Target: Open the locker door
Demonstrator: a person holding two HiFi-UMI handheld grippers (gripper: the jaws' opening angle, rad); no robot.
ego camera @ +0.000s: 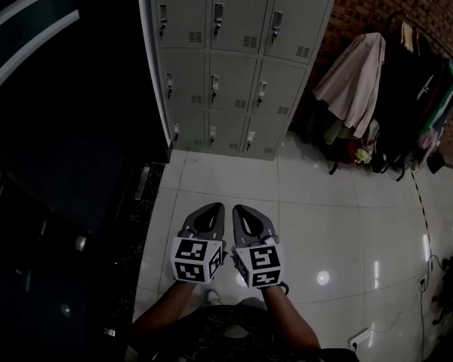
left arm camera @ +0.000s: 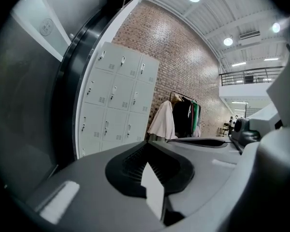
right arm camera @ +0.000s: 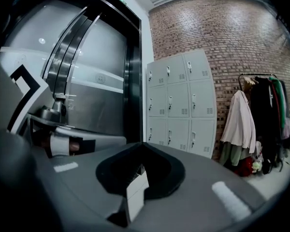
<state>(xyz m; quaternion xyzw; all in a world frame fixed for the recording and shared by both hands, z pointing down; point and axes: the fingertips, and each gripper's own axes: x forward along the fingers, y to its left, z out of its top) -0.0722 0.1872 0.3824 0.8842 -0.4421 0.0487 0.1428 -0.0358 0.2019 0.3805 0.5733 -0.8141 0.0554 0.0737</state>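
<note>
A grey bank of lockers (ego camera: 234,66) stands ahead against a brick wall, three columns wide, every door closed with a small handle at its left edge. It also shows in the left gripper view (left arm camera: 116,98) and the right gripper view (right arm camera: 181,105). My left gripper (ego camera: 216,207) and right gripper (ego camera: 240,208) are held side by side low over the tiled floor, well short of the lockers, pointing at them. Both are shut with nothing between the jaws, which meet at the tips in the left gripper view (left arm camera: 147,143) and the right gripper view (right arm camera: 142,144).
A clothes rack (ego camera: 392,89) hung with a pink coat and dark garments stands right of the lockers. A dark curved wall with metal panels (ego camera: 60,127) runs along the left. Glossy white floor tiles (ego camera: 347,202) lie between me and the lockers.
</note>
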